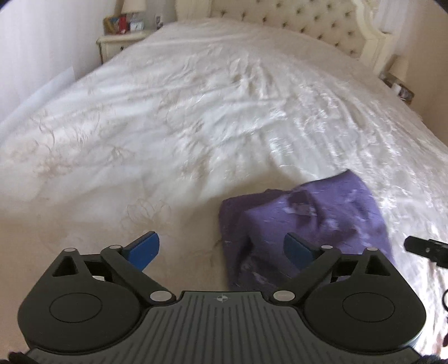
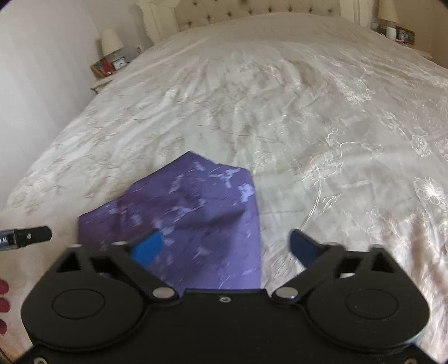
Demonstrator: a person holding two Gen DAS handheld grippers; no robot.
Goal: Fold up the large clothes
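A purple garment (image 2: 196,221), folded into a rumpled block with pale streaks, lies on the near part of the cream embroidered bedspread (image 1: 196,112). Both the left gripper (image 1: 221,247) and right gripper (image 2: 225,246) are spread wide, grasping nothing. The right view alone shows red fingernails (image 2: 3,288); wide bare bedspread stretches toward the tufted headboard (image 1: 308,19).

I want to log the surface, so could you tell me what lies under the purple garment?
The purple garment lies on the white embroidered bedspread. Whatever is inside its folds is hidden.
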